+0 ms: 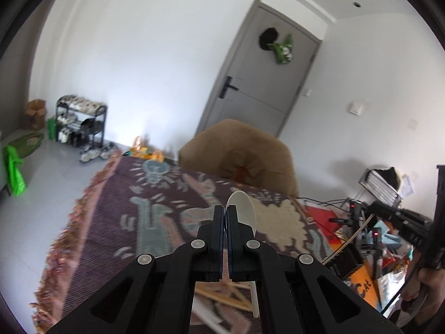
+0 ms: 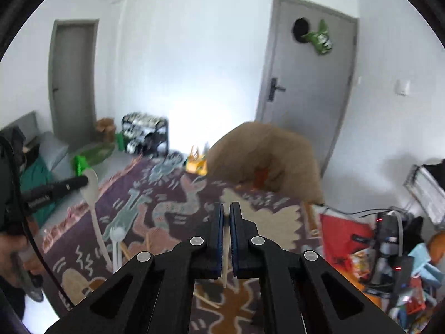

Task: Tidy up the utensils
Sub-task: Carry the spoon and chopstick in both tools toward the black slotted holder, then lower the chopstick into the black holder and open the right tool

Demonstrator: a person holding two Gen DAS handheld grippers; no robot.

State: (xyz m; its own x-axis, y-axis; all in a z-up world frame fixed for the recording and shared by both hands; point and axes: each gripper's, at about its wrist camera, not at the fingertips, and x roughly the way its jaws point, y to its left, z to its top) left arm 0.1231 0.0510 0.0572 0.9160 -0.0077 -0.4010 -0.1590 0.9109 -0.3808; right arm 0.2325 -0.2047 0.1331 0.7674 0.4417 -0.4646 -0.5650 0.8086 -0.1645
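White plastic spoon [image 1: 242,208] sticking up, clamped in left gripper [image 1: 225,211], pale chopstick [image 2: 226,253] hanging pinched in right gripper [image 2: 226,208], above patterned cloth [image 1: 125,194].

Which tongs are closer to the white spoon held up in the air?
Left. The left tongs are clamped right on the white spoon. The right tongs are off to its side, not touching it, gripping a thin pale stick.

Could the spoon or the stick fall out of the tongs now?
Maybe. The left tongs pinch the white spoon only near its bowl, so the long handle hangs down and could swing or slip. The right tongs hold a thin chopstick that might twist loose. Either would drop onto the cloth, near another spoon.
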